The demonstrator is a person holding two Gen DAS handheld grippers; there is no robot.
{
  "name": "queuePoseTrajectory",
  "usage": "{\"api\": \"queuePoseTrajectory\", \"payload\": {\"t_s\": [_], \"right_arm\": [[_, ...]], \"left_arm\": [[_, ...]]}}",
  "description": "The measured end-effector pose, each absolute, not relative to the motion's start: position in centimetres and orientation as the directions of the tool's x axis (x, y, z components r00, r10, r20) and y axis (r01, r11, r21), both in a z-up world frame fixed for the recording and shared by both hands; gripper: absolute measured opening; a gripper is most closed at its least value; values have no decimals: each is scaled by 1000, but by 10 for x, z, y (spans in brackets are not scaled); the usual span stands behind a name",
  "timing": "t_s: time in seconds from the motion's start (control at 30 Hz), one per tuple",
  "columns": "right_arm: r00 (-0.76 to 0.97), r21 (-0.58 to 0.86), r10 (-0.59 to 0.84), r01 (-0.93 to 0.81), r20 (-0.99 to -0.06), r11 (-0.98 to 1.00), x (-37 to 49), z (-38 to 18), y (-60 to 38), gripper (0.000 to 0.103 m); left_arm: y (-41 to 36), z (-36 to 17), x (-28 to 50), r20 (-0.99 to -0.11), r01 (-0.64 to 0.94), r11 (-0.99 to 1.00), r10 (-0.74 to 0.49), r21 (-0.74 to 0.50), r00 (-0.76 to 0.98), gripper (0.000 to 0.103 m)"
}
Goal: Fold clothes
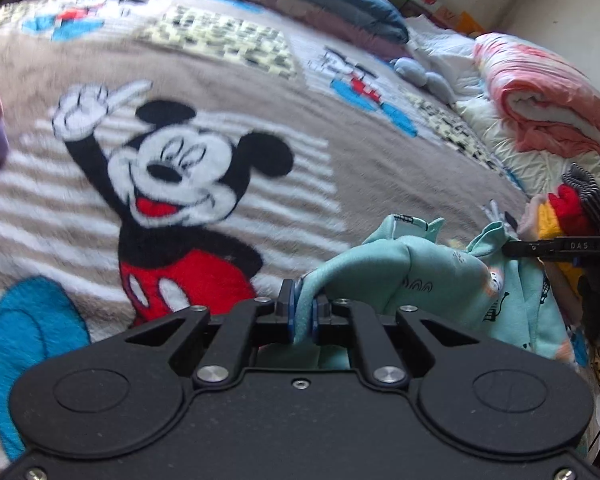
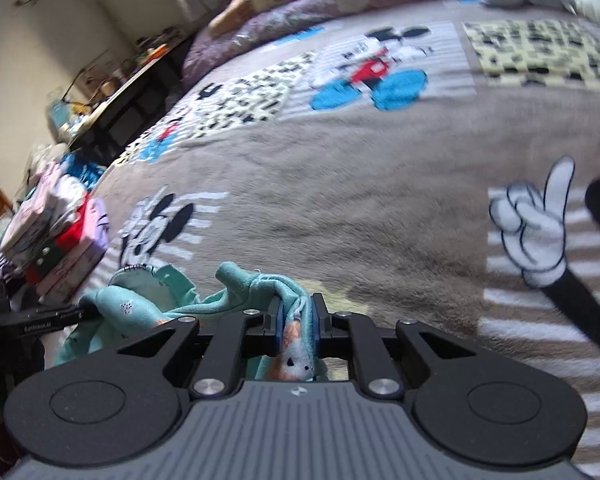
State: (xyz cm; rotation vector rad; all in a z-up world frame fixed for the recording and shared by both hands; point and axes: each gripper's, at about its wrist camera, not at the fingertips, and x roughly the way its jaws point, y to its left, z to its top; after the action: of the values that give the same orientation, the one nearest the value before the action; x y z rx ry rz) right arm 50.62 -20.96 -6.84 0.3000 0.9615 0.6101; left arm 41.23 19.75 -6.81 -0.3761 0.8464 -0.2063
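A mint-green printed garment (image 1: 428, 280) is held above a Mickey Mouse blanket (image 1: 204, 92) that covers the bed. In the left wrist view, the left gripper (image 1: 305, 312) is closed narrowly on an edge of this cloth, which is pinched between the blue pads (image 1: 287, 308) and runs off to the right in a bunched fold. At the right edge of that view the right gripper (image 1: 516, 246) is seen from the side, its black finger tip pressed into another part of the same cloth.

In the right wrist view, the right gripper (image 2: 296, 320) is clamped on a gathered ridge of the garment (image 2: 148, 304), with a strip bearing an orange-and-white print pulled down between the fingers. The left gripper (image 2: 72, 314) enters from the left, its tip buried in the cloth.

The lower part of the garment is hidden behind both gripper bodies, so its type cannot be told. The blanket is blurred throughout. A stack of folded clothes (image 2: 68, 232) sits at the left bed edge, and a rolled pink quilt (image 1: 548, 100) lies far right.
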Motion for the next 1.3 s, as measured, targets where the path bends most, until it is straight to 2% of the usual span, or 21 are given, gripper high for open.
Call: {"api": "queuePoseTrajectory", "payload": {"t_s": [0.07, 0.1, 0.13, 0.2, 0.27, 0.33, 0.6, 0.77, 0.83, 0.93, 1.1, 1.2, 1.3], "right_arm": [[422, 498, 594, -324, -685, 805, 512, -83, -209, 17], [424, 493, 583, -312, -693, 812, 514, -90, -208, 23], [432, 477, 564, -302, -704, 826, 515, -95, -207, 28], [447, 454, 533, -279, -718, 846, 517, -105, -206, 30], [475, 483, 539, -247, -696, 840, 517, -107, -212, 30], [526, 495, 527, -215, -667, 842, 512, -100, -222, 37], [640, 534, 534, -221, -552, 816, 454, -55, -273, 46], [666, 530, 547, -259, -507, 807, 375, -42, -290, 53], [679, 520, 540, -265, -497, 812, 340, -43, -291, 55], [711, 545, 524, -233, -470, 805, 285, -55, -296, 58], [782, 670, 452, -60, -429, 740, 211, -94, -320, 62], [809, 722, 399, 44, -431, 691, 185, -121, -330, 62], [838, 718, 361, 52, -410, 694, 169, -139, -334, 62]], "left_arm": [[202, -77, 417, -705, 3, 908, -326, -418, 630, 13], [205, -81, 419, -713, -15, 905, -324, -424, 621, 22], [209, -83, 420, -711, -25, 895, -337, -446, 617, 25], [219, -85, 420, -701, -46, 871, -361, -489, 615, 29], [228, -82, 415, -691, -68, 857, -363, -511, 624, 37], [237, -75, 407, -686, -89, 853, -346, -514, 640, 43], [270, -38, 339, -622, -139, 832, -281, -538, 731, 47], [272, -27, 274, -571, -178, 804, -228, -567, 789, 54], [267, -29, 246, -553, -200, 789, -203, -581, 808, 61], [259, -38, 205, -531, -240, 745, -176, -623, 829, 68], [248, -63, 160, -543, -349, 638, -131, -687, 830, 68], [241, -70, 152, -541, -352, 621, -140, -700, 829, 68], [233, -72, 158, -533, -342, 630, -137, -697, 835, 68]]}}
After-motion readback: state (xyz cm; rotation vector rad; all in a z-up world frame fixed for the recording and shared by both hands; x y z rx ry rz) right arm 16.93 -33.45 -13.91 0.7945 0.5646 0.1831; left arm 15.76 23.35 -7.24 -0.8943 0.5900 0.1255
